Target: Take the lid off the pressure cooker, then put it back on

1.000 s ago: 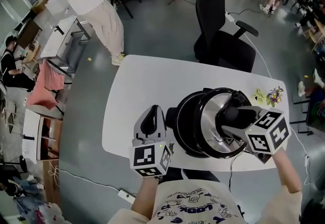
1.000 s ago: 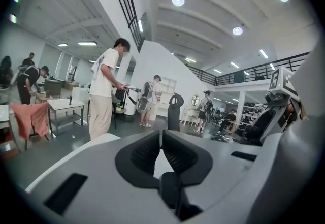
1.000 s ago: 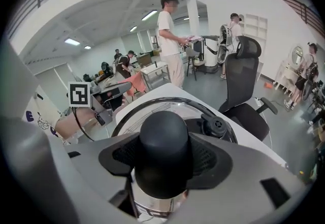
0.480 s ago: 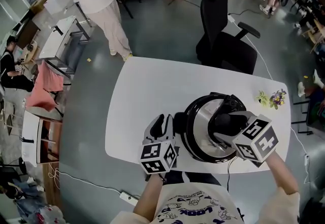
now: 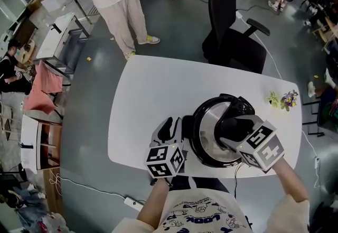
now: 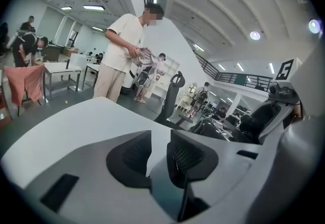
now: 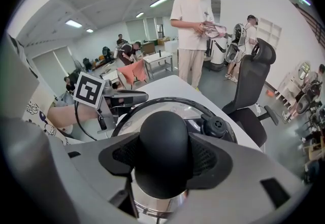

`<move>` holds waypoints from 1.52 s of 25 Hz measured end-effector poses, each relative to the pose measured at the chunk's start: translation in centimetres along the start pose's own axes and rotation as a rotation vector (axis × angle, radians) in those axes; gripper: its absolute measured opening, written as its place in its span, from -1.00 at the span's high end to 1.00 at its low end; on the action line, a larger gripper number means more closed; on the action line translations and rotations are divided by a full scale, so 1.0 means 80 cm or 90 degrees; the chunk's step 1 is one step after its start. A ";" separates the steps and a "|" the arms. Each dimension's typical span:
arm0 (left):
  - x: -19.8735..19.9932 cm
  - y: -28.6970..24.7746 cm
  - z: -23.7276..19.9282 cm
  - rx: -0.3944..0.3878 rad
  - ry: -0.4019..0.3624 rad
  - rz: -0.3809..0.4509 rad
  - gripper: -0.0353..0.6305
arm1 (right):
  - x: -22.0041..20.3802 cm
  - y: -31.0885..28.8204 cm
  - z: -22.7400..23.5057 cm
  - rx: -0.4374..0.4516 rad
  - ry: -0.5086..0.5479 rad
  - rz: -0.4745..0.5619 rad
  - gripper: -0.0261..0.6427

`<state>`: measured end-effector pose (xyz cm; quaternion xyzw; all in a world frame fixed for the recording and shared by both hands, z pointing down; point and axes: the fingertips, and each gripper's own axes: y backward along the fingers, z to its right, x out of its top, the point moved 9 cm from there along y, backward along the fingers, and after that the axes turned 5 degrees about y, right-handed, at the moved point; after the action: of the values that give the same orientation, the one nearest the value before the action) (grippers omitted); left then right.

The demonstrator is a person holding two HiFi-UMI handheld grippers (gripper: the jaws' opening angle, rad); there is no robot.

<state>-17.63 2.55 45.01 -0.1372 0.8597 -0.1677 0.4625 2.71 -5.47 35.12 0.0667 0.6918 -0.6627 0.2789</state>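
In the head view, the pressure cooker (image 5: 203,145) stands near the front edge of the white table (image 5: 153,89). Its lid (image 5: 208,126) appears to lie level on the pot. The right gripper (image 5: 233,127) comes down over its middle and the left gripper (image 5: 172,129) is just beside the cooker's left wall. In the left gripper view, the left gripper (image 6: 158,156) has just been opening its jaws. They now stand a modest way apart, with only bare table (image 6: 71,126) showing between them. The cooker (image 6: 221,130) lies off to the right. In the right gripper view, the right gripper (image 7: 163,159) is clamped on the knob (image 7: 163,141), with a ribbed pad pressing on each side. We judge the lid to be stiff polished steel, fairly heavy and slippery on its dome. That makes the black central knob the only sound place to hold it. Because the knob is round and smooth, the lid could swing or twist within the pads if lifted off-level. The lid is circular and has no long axis. Its knob points straight up, and the valve (image 7: 215,126) sits towards the chair side of the rim.
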 end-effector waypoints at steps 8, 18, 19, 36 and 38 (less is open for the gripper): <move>-0.006 -0.006 0.004 -0.012 0.017 -0.014 0.50 | 0.000 -0.009 -0.001 0.001 0.028 -0.019 0.05; -0.008 -0.015 0.004 -0.025 0.048 -0.017 0.46 | -0.002 -0.015 0.000 0.010 0.021 -0.007 0.05; -0.009 -0.016 0.005 -0.027 0.053 -0.018 0.46 | -0.002 -0.014 0.000 0.010 0.021 -0.007 0.05; -0.015 -0.022 0.008 -0.051 0.152 -0.023 0.54 | 0.000 -0.014 0.003 0.011 0.019 -0.018 0.05; -0.015 -0.024 0.008 -0.052 0.157 -0.024 0.55 | 0.000 -0.015 0.004 0.014 0.021 -0.023 0.04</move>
<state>-16.29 1.20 46.37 -0.1507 0.9135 -0.1566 0.3438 2.27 -5.93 36.15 0.0678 0.6902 -0.6739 0.2547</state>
